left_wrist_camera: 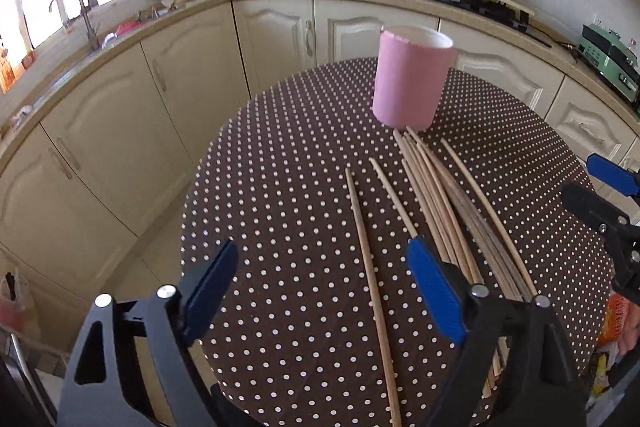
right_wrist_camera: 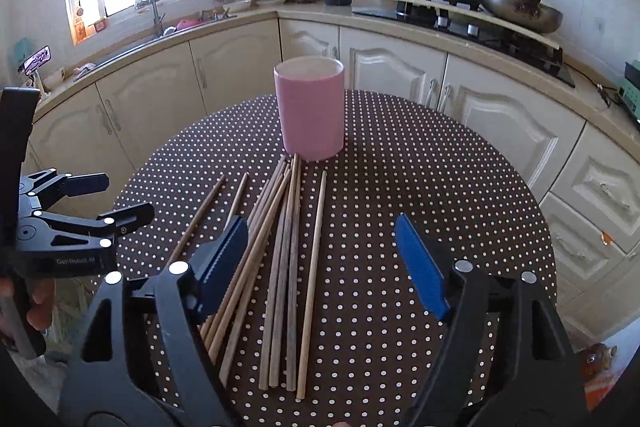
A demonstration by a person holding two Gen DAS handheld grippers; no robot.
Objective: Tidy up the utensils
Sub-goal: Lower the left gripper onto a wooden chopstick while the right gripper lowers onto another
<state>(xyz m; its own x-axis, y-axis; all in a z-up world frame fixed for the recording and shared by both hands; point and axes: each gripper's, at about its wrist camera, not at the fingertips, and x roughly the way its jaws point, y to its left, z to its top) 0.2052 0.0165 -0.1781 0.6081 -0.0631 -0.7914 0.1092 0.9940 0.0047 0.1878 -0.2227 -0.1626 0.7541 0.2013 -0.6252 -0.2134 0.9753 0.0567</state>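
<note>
Both cameras look down from close above the dotted desk (left_wrist_camera: 280,187), one from the left, one from the right. Both see the pink cup (left_wrist_camera: 412,79) and the chopsticks (right_wrist_camera: 288,247).

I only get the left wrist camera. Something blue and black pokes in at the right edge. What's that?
Observer: That's the right gripper, jaws open and holding nothing, pointed at the chopsticks.
Operator: Who's carrying the left one?
Observer: A hand holds the left gripper by its handle.
Operator: Anything near the window I'm missing?
Observer: What looks like a phone on a stand, at the far left.
</note>
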